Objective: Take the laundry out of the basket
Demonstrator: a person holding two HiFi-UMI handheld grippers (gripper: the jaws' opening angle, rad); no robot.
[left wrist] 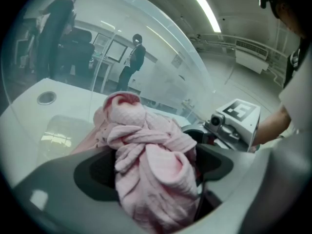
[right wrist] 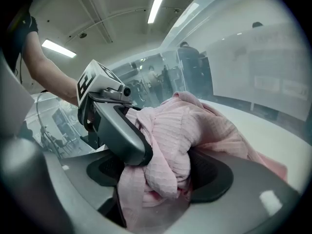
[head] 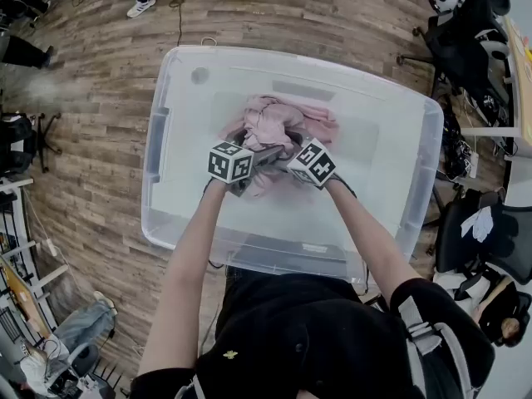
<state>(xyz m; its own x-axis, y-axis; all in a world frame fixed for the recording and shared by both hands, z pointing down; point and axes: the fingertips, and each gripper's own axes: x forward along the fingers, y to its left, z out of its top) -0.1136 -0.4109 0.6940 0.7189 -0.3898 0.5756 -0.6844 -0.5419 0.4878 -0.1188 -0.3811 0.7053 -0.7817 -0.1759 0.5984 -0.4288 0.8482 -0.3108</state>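
The pink laundry [head: 278,123] is pinched between the jaws of both the left gripper [left wrist: 153,167] and the right gripper [right wrist: 163,174], yet it is seen bunched ahead of them inside the clear basket [head: 179,73], so lifting out is judged not yet done.

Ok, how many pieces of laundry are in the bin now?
1: a pink cloth, bunched in the middle of the clear bin, with the left gripper and right gripper on it. A smaller piece could hide inside.
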